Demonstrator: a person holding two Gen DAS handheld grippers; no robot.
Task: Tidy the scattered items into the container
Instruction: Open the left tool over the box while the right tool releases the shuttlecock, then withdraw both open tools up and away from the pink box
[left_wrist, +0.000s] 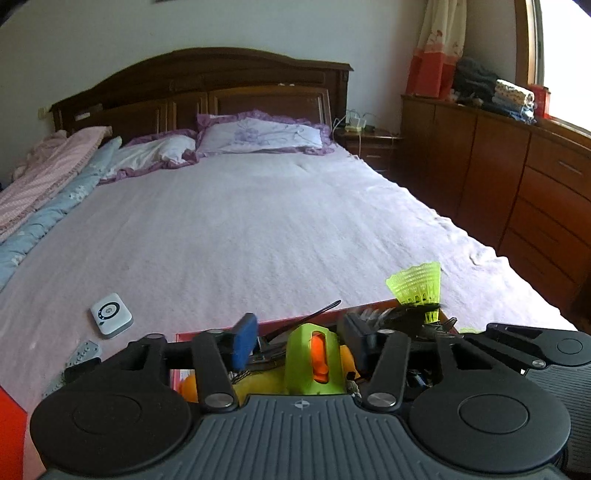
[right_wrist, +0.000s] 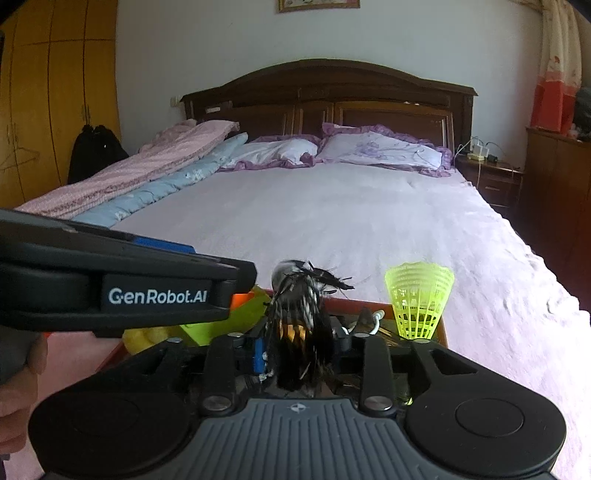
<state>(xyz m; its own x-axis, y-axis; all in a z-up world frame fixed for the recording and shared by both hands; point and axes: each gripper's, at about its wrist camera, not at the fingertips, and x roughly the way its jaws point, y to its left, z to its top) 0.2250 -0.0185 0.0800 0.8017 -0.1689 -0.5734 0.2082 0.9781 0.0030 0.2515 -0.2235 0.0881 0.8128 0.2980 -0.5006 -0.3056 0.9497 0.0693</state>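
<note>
fingers of my right tool (right_wrist: 301, 354) are clamped on a black feathered item (right_wrist: 301, 325) above the red container (left_wrist: 218, 329). my left tool (left_wrist: 299, 341) is spread apart over a green-and-orange object (left_wrist: 314, 360) inside it. a yellow shuttlecock (right_wrist: 419, 297) stands at the container's far corner; a white device (left_wrist: 110, 314) lies on the bed (left_wrist: 258, 221).

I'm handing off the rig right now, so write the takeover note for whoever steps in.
Left tool: open over the red box, a green-and-orange item between its fingers, not gripped.
Right tool: shut on a black feathered item, over the box.
Done: yellow shuttlecock and other bits are in the box.
Left: release the feathered item; collect the white device and grey strip from the bed.
</note>
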